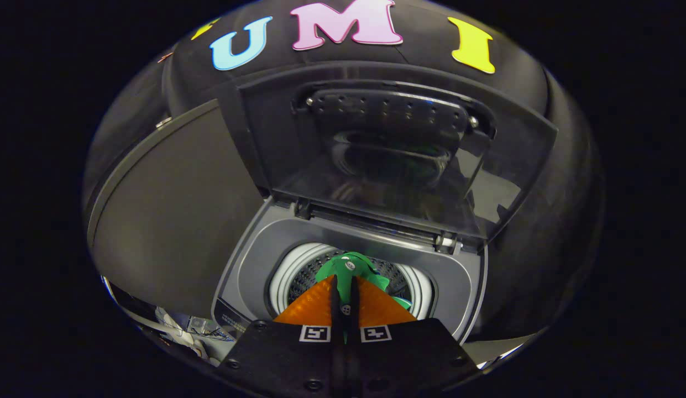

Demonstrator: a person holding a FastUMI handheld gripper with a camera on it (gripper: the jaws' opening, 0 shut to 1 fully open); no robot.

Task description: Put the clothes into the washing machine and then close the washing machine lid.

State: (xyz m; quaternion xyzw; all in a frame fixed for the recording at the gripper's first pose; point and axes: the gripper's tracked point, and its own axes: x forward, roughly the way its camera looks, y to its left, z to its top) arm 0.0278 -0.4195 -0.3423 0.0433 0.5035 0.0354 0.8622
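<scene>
Green fabric is what I am seeing first — a green garment [348, 272] is sitting pinched between the fingers of my gripper [343, 279], which are drawn in narrow with only a thin slot left between them, and both fingers are pressing on the cloth. Part of the garment is bunching up just past the fingertips, and a smaller flap is poking out on the right side of the right finger [378, 305]. I am holding all this directly over the mouth of the washing machine [249, 265], so the cloth is hanging above the perforated metal drum [305, 278], framed by the pale ring around the opening (whether the lowest fold is touching the drum wall, I cannot tell from here). Beyond the drum, the washing machine lid [387, 160] is standing open, tilted back on its hinge at the rear edge of the grey top deck, and its glossy dark panel is reflecting the drum and a hint of green. A dark perforated handle piece [389, 108] is running across the upper part of the lid. To the left of the machine a flat dark panel [171, 215] is lying beside it — touching or just apart, I am not able to say.
</scene>
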